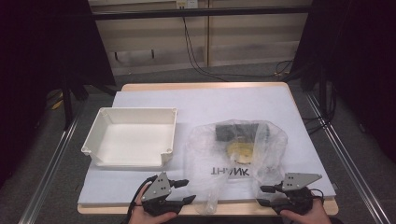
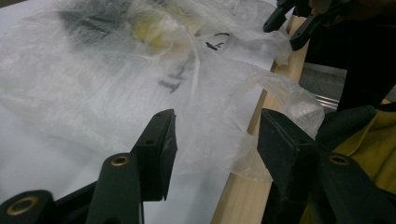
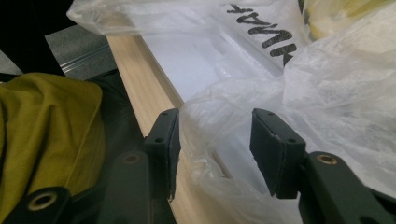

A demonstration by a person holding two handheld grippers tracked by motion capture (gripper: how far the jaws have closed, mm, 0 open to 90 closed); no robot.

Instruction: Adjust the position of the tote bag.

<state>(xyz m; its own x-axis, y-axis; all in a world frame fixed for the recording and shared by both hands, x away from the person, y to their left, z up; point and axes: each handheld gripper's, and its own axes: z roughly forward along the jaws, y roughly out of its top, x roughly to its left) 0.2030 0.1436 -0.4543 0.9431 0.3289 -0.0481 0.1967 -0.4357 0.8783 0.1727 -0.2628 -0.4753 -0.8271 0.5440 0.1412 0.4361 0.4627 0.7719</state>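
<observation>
Left gripper: black two-jaw left gripper (image 1: 183, 190) sits at the near table edge, jaws wide apart, a loose handle loop of the bag between them but not pinched
Right gripper: black two-jaw right gripper (image 1: 264, 196) also at the near edge, jaws wide, flanking the bag's other crumpled handle without closing on it
Table edge: pale wooden table edge (image 3: 144, 70) runs under both handles, which hang slightly over it
Bag: thin translucent plastic bag with black lettering (image 1: 236, 151) lies flat on the white table cover (image 1: 201, 105), right of centre, mouth towards the person
Contents: a round yellow object (image 1: 239, 150) and a black blocky object (image 1: 233, 129) show through the film, both inside the bag
Tray: empty white rectangular plastic tray (image 1: 132, 137) stands left of the bag, just apart from it
Progress: seemingly at the start; nothing is gripped, nothing is out of the bag, tray holds nothing; gripping the handles, opening the bag and moving the contents all appear left to do
</observation>
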